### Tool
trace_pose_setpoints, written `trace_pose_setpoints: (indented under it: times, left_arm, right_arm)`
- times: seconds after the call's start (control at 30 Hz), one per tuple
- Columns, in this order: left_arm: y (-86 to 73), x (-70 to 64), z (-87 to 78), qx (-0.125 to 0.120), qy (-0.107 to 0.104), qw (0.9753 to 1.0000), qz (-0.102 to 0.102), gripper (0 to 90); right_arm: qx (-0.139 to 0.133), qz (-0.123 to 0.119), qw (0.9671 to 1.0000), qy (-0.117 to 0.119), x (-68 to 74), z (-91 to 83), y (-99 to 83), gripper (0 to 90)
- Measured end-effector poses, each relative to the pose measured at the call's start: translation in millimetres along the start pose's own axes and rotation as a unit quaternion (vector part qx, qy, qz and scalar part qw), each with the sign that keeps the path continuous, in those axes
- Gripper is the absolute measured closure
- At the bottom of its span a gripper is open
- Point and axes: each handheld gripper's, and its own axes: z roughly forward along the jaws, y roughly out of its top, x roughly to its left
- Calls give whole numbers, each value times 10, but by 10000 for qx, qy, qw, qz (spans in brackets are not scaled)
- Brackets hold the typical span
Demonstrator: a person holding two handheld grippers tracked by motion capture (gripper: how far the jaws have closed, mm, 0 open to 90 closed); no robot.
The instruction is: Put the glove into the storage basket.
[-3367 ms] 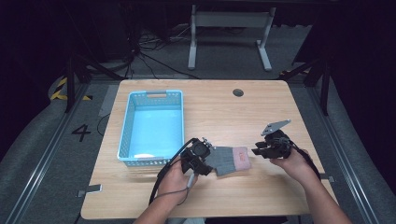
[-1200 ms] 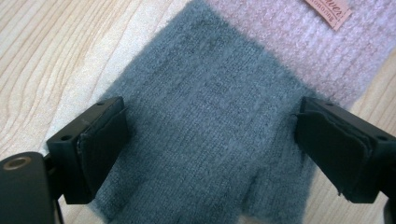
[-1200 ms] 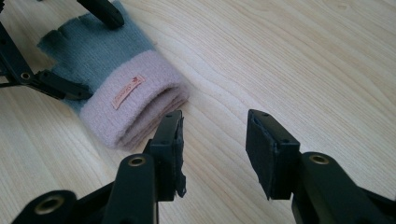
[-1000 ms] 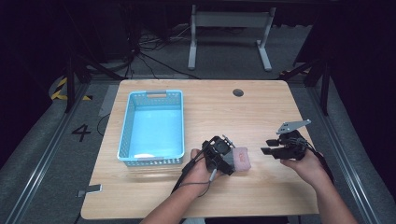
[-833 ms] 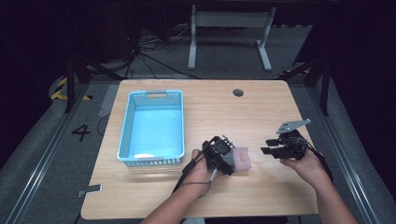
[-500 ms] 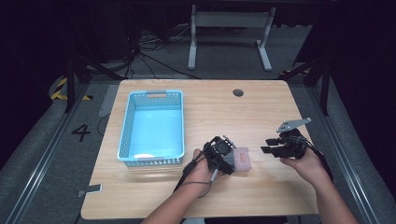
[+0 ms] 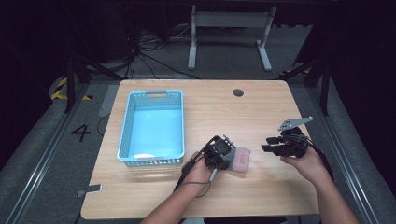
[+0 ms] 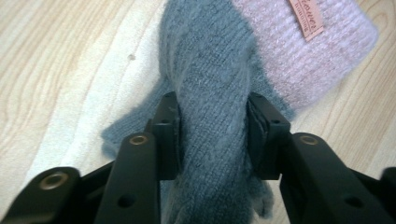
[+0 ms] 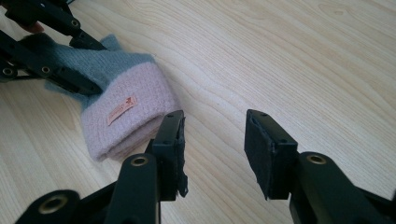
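A knitted grey glove with a pink cuff (image 7: 241,159) lies on the wooden table (image 7: 261,112), just right of the basket's near corner. In the left gripper view my left gripper (image 8: 212,128) is shut on a bunched grey fold of the glove (image 8: 210,70); the pink cuff (image 8: 299,51) with its small label lies beyond. In the high view that left gripper (image 7: 219,156) sits at the glove's left end. My right gripper (image 7: 267,144) is open to the right of the glove, apart from it. In the right gripper view the right gripper (image 9: 212,144) holds nothing, with the cuff (image 9: 130,114) just left of it.
A light blue plastic basket (image 7: 152,128) stands on the left half of the table, with a pale object in its near end. A round cable hole (image 7: 238,92) lies near the far edge. Table legs and cables lie on the dark floor beyond.
Since 3.4 s ago my right gripper has let go of the cuff and moved right; the glove is now bunched shorter by the left gripper. Over the last second almost nothing moved.
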Motion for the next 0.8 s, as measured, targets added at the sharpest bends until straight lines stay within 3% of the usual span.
trace_pose_setpoints:
  times: [0.03,0.17,0.33,0.67,0.8]
  left_arm:
    - [9,37,-23,31,-158,9998,-95,633]
    - [4,74,-80,21,-235,9996,-120,645]
    - [-15,111,-280,-134,-142,9997,-136,651]
    - [-76,249,-633,-379,-322,9979,-407,650]
    - [-89,299,-827,-494,-258,9975,-434,650]
  right_arm:
    - [-8,-7,10000,2,-2,-2,4,583]
    - [-63,12,10000,-2,-12,-24,17,584]
    - [-85,25,10000,9,-35,-32,29,585]
    - [-125,-6,9999,2,-82,-19,91,583]
    - [-108,23,9999,18,-105,0,112,583]
